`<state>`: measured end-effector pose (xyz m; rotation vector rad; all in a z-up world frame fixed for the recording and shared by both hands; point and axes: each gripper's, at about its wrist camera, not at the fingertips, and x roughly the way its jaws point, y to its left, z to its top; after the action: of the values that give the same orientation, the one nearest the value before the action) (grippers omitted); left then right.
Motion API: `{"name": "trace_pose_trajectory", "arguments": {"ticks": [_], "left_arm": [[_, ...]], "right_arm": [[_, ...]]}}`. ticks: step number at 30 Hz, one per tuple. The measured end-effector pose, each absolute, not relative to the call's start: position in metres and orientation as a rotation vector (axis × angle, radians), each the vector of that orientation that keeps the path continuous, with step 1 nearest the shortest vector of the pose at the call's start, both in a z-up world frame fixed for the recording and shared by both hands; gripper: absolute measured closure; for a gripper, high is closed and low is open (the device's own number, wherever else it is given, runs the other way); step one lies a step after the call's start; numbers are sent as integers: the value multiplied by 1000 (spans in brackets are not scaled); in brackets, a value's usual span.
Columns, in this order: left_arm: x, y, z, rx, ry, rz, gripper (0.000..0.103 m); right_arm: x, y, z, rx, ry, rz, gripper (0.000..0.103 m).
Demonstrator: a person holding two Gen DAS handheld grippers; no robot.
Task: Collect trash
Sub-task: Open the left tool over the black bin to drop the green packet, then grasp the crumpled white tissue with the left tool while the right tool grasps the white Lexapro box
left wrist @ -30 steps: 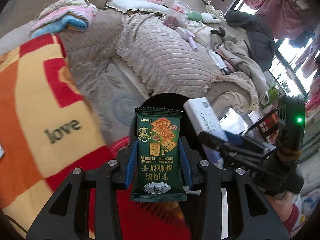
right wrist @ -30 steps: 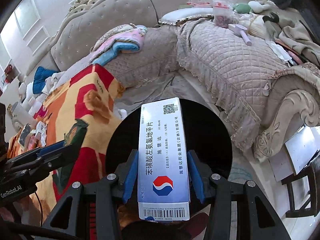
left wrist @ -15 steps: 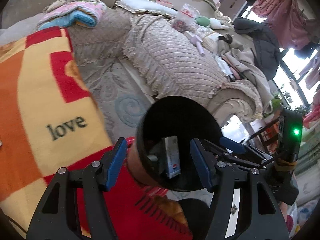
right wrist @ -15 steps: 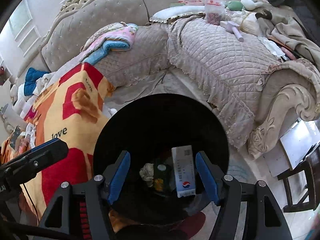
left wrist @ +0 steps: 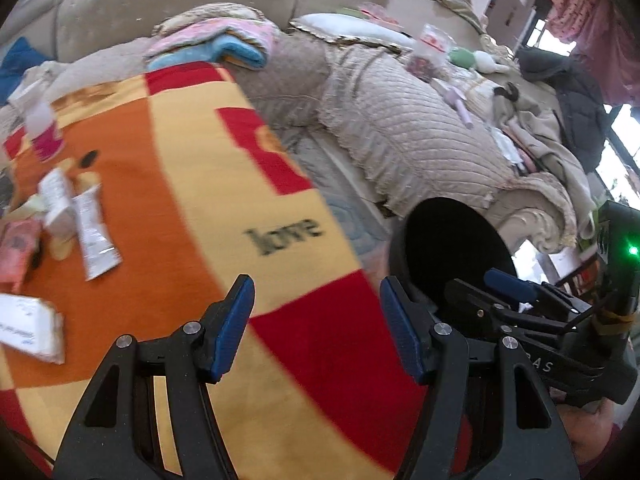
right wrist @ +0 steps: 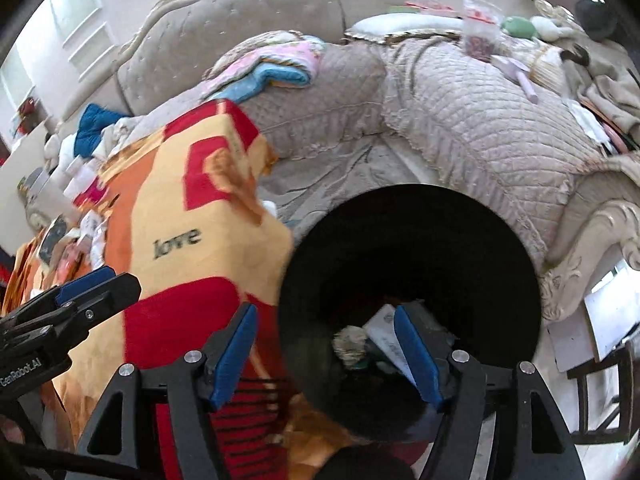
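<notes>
My left gripper (left wrist: 315,284) is open and empty over the orange, yellow and red "love" blanket (left wrist: 224,184). Litter lies on the blanket at the left: a white sachet (left wrist: 94,236), a small white box (left wrist: 56,204), a pink packet (left wrist: 16,248) and a white package (left wrist: 28,326). The round black bin (right wrist: 408,248) stands beside the blanket. My right gripper (right wrist: 325,312) hangs over the bin's near rim, its jaws opening with nothing held. Inside the bin lie a white medicine box (right wrist: 384,332) and a crumpled wad (right wrist: 350,346).
A beige quilted sofa (left wrist: 420,132) runs behind the blanket and the bin (left wrist: 452,248), with folded pink and blue towels (left wrist: 224,40), a bag of snacks (left wrist: 426,54) and piled clothes (left wrist: 568,92) on it. A dark chair frame (right wrist: 600,396) stands at the right.
The green biscuit packet left my left gripper and the white medicine box left my right; both dropped into the bin. Both grippers opened. The left swung left over the blanket.
</notes>
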<state>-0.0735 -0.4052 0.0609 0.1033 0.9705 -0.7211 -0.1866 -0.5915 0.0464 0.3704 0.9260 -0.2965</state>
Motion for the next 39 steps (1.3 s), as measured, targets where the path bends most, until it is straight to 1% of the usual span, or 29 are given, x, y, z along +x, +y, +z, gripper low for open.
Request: {"name": "trace_pose_trajectory", "arguments": {"ticks": [8, 17, 23, 28, 34, 39], "left_arm": [[-63, -335, 59, 101, 967, -588, 39], [-45, -227, 64, 46, 962, -409, 39], [-20, -141, 67, -37, 965, -267, 39], [6, -83, 58, -133, 1008, -167, 39], [29, -60, 39, -195, 1061, -159, 39], [44, -61, 24, -209, 1089, -151, 39]], "right_arm": [[-154, -536, 46, 319, 960, -165, 32], [-115, -454, 44, 255, 993, 64, 29], [-82, -393, 48, 206, 992, 262, 27], [-47, -334, 50, 67, 980, 424, 25], [-6, -294, 38, -100, 1015, 520, 24], [14, -273, 26, -142, 1048, 600, 24]]}}
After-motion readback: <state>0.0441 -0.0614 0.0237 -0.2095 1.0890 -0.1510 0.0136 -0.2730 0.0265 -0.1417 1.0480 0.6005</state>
